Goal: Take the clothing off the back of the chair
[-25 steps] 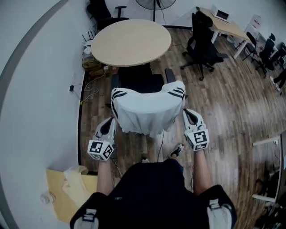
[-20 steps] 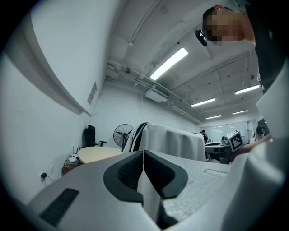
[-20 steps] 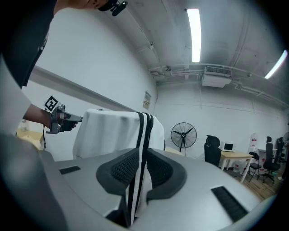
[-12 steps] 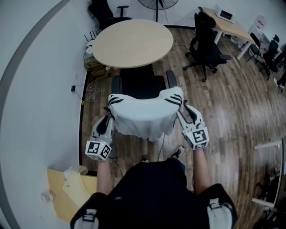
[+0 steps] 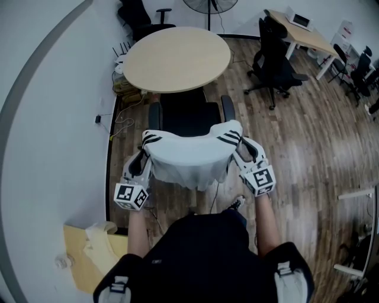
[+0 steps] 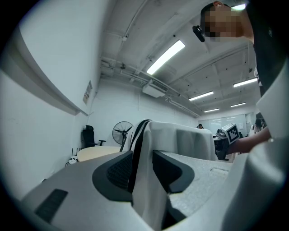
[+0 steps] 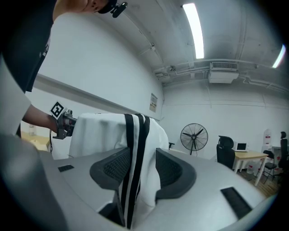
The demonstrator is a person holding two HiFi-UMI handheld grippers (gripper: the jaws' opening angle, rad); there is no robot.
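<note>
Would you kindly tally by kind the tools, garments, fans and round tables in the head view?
White garment: 1
Tools: 2, left tool and right tool, jaws just opening, the garment between each pair
Fan: 1
Round table: 1
Total: 5

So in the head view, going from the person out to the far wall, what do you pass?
The white clothing → black chair → round table → fan.
</note>
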